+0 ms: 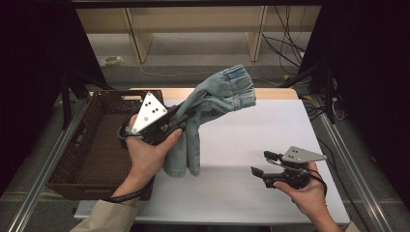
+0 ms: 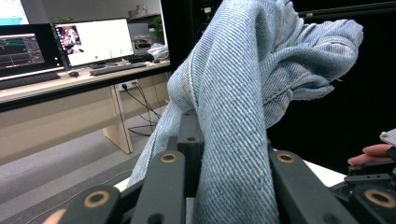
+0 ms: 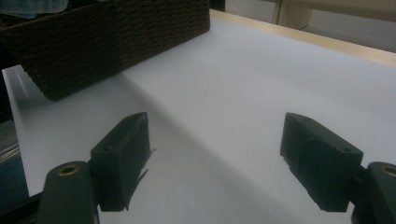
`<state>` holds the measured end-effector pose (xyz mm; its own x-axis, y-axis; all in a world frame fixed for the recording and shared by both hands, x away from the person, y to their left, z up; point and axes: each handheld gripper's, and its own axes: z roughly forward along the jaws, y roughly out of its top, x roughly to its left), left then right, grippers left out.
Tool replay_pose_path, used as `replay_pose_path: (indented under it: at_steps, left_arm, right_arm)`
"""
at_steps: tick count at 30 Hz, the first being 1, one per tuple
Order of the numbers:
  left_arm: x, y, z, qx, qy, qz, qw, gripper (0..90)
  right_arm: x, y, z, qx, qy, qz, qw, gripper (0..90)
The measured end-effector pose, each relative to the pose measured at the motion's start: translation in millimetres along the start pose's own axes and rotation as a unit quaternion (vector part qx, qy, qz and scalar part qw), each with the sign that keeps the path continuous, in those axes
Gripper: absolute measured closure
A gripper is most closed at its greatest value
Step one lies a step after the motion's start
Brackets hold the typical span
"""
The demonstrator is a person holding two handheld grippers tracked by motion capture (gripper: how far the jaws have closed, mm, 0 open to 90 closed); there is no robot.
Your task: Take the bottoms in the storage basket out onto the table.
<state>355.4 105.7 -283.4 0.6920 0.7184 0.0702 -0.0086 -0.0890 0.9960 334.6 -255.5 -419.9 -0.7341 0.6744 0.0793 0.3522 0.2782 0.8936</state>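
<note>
your left gripper is clamped on the jeans, which hang beside the basket; your right gripper, jaws apart, sits farther off.

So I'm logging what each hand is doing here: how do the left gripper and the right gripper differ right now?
The left gripper is shut on the denim garment; the right gripper stands open with nothing between its jaws. The left gripper is raised, with the garment hanging from it beside the brown wicker basket; the right gripper sits low over the white table. Both are black and carry a grey three-cornered plate.
</note>
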Motion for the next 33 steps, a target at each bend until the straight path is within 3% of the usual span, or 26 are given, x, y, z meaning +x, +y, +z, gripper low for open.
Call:
replay_pose_path:
  at_steps: [33]
  left_arm:
    - [-10.7,-7.0,14.6,0.015,-0.016,-0.001,0.9998,75.1]
  right_arm:
    - [0.0,-0.1,-0.5,0.0,0.0,0.001,1.0,25.2]
